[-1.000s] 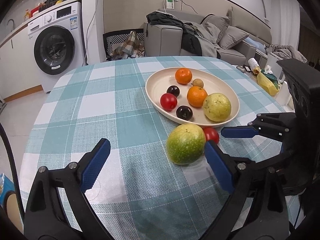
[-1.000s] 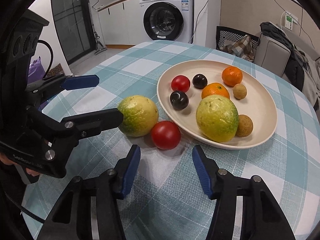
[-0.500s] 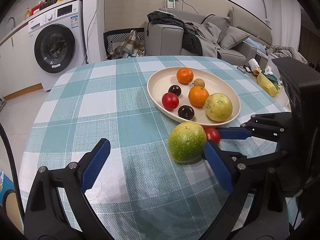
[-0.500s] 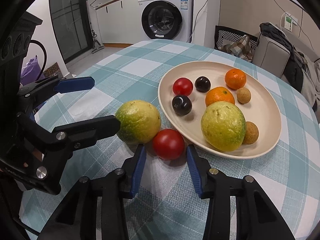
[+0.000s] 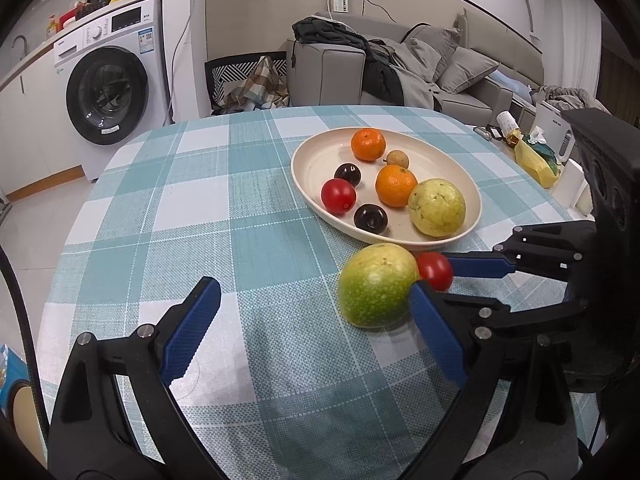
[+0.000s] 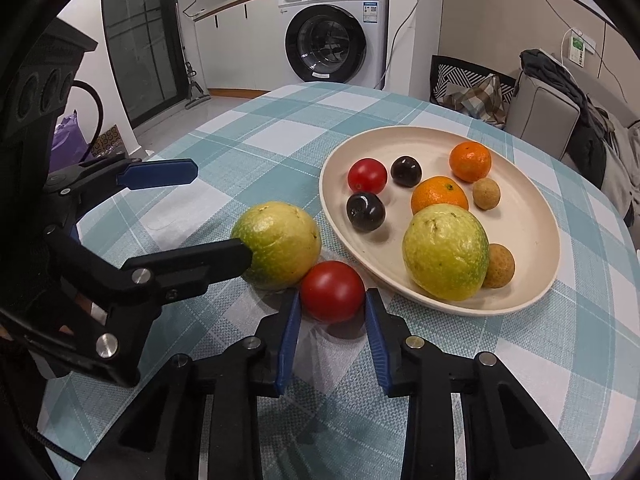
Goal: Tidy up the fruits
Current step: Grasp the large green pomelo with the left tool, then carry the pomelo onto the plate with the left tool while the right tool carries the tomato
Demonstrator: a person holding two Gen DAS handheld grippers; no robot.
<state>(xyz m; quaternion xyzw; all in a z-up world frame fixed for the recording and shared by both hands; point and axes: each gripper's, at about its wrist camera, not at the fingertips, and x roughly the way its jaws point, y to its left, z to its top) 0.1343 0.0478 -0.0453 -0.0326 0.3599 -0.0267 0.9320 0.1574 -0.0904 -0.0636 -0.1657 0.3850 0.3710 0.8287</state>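
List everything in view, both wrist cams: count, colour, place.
plate: 1, cream, oval, on the tablecloth
tomatoes: 2, red; one on the plate, one on the cloth beside the plate
large fruits: 2, yellow-green; one on the plate, one on the cloth
oranges: 2, orange, on the plate
dark plums: 2, near-black, on the plate
small brown fruits: 2, tan, on the plate
tablecloth: 1, teal-white check
washing machine: 1, white, background
sofa: 1, grey, background
left gripper: open, beside the loose large fruit
right gripper: pads closing on the loose tomato

tomato [image 6: 332, 291] betw. guava [image 6: 277, 251] & plate [image 6: 532, 288] | all on table [image 6: 256, 128]
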